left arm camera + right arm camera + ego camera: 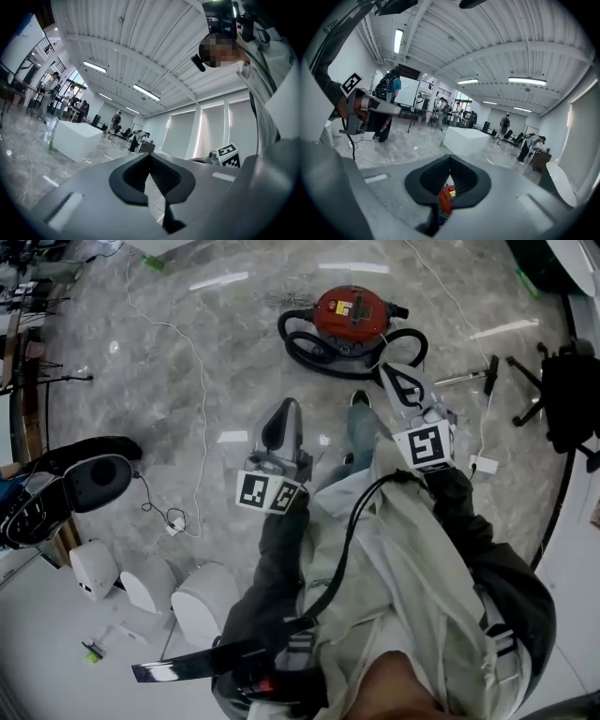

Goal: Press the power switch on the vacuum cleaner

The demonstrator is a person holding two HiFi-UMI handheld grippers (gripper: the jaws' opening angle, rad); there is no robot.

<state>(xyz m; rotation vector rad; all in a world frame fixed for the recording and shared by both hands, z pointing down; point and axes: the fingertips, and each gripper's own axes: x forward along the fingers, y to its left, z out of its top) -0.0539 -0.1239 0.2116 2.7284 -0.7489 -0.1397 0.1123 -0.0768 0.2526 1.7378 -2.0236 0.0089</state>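
Observation:
The red vacuum cleaner [349,315] sits on the grey marble floor ahead of the person, with its black hose [307,351] coiled round it. Both grippers are held up in the air, well short of it. The left gripper [289,407] points forward with its jaws closed and nothing between them; its own view looks across the room, with the left gripper [150,157] tips meeting. My right gripper [387,371] is nearer the vacuum, also shut and empty. In the right gripper view, a slice of the red vacuum [444,197] shows through the hollow behind the right gripper [450,158] tips.
A thin white cable [202,399] runs over the floor at left. A black office chair [567,395] stands at right, a black seat [94,479] and white rounded shells [150,582] at lower left. A white block [464,139] and several people stand far off.

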